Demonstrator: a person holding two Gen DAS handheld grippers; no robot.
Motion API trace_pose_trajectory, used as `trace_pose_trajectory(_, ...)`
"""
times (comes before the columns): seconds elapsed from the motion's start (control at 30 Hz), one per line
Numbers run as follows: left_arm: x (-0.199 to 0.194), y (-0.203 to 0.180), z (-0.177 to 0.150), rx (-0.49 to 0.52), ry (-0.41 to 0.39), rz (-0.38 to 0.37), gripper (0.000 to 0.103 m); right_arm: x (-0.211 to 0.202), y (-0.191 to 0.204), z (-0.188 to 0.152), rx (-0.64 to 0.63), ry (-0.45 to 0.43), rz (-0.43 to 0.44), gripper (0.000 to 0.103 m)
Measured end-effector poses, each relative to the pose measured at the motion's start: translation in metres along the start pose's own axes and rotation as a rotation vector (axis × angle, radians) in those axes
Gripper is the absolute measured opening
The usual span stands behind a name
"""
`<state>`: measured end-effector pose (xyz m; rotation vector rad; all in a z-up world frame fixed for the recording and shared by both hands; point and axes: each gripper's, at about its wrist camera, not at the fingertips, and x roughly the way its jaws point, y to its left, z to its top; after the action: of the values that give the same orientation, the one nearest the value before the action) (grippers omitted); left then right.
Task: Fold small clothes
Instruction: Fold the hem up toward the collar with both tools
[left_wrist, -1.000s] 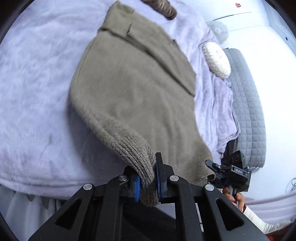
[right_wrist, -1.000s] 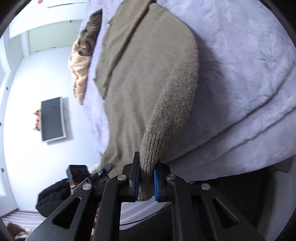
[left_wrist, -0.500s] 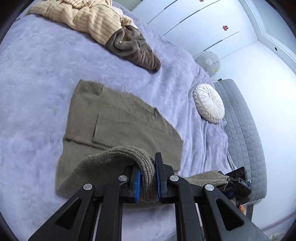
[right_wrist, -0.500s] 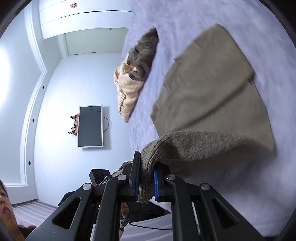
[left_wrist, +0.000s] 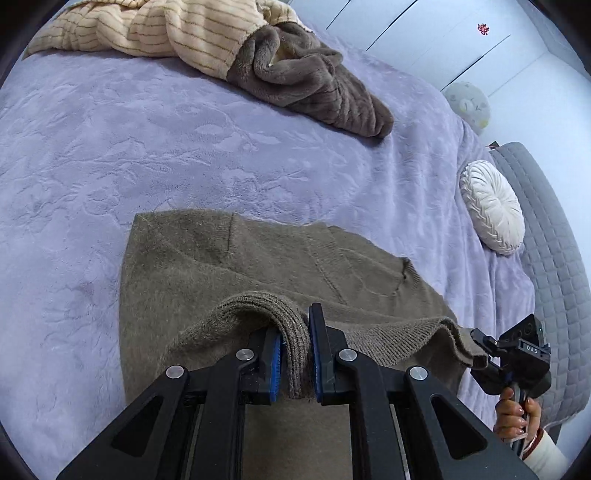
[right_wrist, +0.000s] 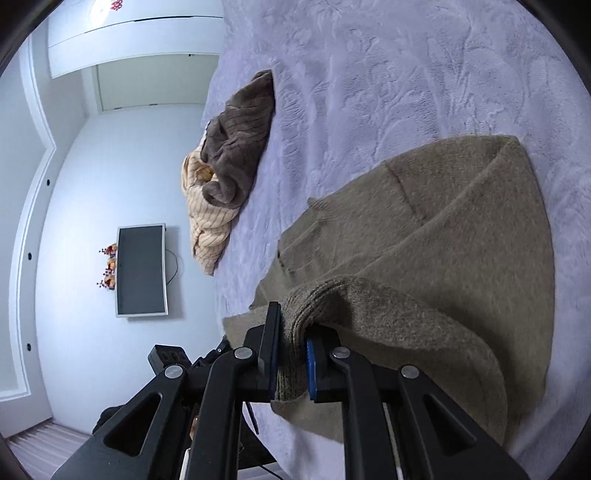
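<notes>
Lying on the bed (left_wrist: 155, 140), the olive-brown knit sweater (left_wrist: 229, 266) sits at the 6 o'clock side of the left wrist view, on a soft purple blanket. Its near edge is lifted and folded over the rest of it.

The left hand-held gripper (left_wrist: 295, 354) is clamped on a ribbed cuff of the sweater. The cuff sticks up between the two blue pads.

The right hand-held gripper (right_wrist: 291, 362) is clamped on another ribbed cuff of the same sweater (right_wrist: 443, 240). In the left wrist view this gripper shows at 4 o'clock, with a person's hand (left_wrist: 515, 415) wrapped around its handle. The sweater's edge stretches between the two grippers.

At 12 o'clock in the left wrist view, a cream striped garment (left_wrist: 155, 29) lies in a heap. A dark brown fuzzy garment (left_wrist: 314, 85) lies just beside it and touches it. Both are well apart from the sweater.

At 3 o'clock a round white pillow (left_wrist: 493, 206) rests by a grey quilted headboard (left_wrist: 554, 258).

In the right wrist view a dark screen (right_wrist: 140, 269) hangs on the wall at 9 o'clock.
</notes>
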<state>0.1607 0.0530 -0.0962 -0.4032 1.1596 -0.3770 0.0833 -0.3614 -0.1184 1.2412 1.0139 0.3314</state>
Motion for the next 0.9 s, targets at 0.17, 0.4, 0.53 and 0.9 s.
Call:
trace_pose_trajectory(0.17,0.022,0.016,0.007,-0.017,0.002,0.043,0.032,0.023,-0.033,0.013,0.071,-0.047,-0.012,0.013)
trace_pose_trajectory(0.4,-0.004,0.018,0.017,-0.003,-0.132,0.084,0.078,0.022,-0.041,0.016,0.119,-0.071,0.025,0.018)
trace_pose_trajectory(0.53,-0.003,0.017,0.023,0.07,-0.087,0.098,0.078,0.006,-0.013,0.025,0.053,-0.165,-0.021,0.054)
trace_pose_trajectory(0.9,0.056,0.002,0.022,0.176,0.076,0.132,0.04,0.02,0.018,0.022,-0.366,-0.131,-0.592,0.049)
